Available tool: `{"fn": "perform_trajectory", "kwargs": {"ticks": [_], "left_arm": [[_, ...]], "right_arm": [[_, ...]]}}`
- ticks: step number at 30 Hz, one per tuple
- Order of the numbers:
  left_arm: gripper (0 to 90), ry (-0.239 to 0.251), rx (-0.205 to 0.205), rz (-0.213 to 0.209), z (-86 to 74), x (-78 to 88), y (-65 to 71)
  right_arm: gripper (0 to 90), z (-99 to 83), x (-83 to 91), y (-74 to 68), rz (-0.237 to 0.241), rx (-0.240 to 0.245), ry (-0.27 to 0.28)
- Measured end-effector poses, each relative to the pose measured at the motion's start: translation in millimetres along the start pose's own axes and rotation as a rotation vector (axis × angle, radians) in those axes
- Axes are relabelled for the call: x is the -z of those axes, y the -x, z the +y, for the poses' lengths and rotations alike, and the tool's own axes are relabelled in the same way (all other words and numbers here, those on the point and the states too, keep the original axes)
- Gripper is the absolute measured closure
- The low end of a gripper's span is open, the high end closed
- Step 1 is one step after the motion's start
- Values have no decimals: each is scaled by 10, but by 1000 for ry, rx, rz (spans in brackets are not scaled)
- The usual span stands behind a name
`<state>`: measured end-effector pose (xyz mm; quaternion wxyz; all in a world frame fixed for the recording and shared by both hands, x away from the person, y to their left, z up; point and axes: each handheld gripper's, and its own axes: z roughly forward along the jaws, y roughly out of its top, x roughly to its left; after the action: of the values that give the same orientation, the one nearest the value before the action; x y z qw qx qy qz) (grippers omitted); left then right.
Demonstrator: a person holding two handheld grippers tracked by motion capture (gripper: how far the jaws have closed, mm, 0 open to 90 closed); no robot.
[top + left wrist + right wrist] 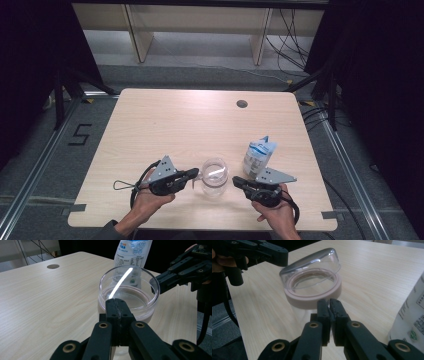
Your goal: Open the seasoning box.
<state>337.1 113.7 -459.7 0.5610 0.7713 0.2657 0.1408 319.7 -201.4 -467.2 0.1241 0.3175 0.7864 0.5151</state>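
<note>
the left gripper (pixel 117 302) has both black jaws pressed together, tips at the near rim of a clear glass jar (pixel 128 293). a bright light streak crosses the jar's mouth. behind the jar stands a white pouch with blue print (pixel 132 252). the right gripper (pixel 156 286) reaches in from the right, tip just beside the jar's far rim. all rest on a light wooden table (pixel 45 302) with a round grommet hole (pixel 53 266).

A light wooden table (pixel 165 120) stands on grey floor (pixel 45 165), with pale wooden shelving (pixel 200 22) and black curtains (pixel 380 75) behind.
</note>
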Motion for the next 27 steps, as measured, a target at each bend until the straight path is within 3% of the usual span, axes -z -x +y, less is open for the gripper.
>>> {"fn": "perform_trajectory", "kwargs": {"ticks": [1, 10, 15, 16, 18, 20, 21, 23, 26, 27], "left_arm": [[893, 0, -2, 1, -1, 1, 1], [893, 1, 1, -1, -2, 1, -2], [893, -1, 5, -7, -2, 2, -10], [893, -1, 8, -7, -3, 3, -11], [885, -2, 12, -8, -3, 11, -20], [829, -3, 23, -5, -2, 25, -30], [806, 9, 29, -10, -7, 24, -40], [744, 14, 45, 6, -5, 62, -53], [678, 18, 39, 2, -15, 142, -66], [651, 14, 40, 11, -20, 165, -65]], "right_arm": [[874, 16, -14, -34, -1, -27, -6], [887, 128, -86, -29, 1, 29, 4], [888, 156, -122, -58, 1, 13, -9], [888, 165, -130, -54, 18, 23, -11], [888, 174, -134, -46, 6, 49, 4], [888, 189, -136, -76, 19, 22, 1], [888, 202, -127, -68, 4, 43, 1], [888, 222, -131, -77, 17, 34, 9], [888, 254, -134, -86, 13, 54, 31], [888, 264, -126, -111, 3, 33, 23]]}}
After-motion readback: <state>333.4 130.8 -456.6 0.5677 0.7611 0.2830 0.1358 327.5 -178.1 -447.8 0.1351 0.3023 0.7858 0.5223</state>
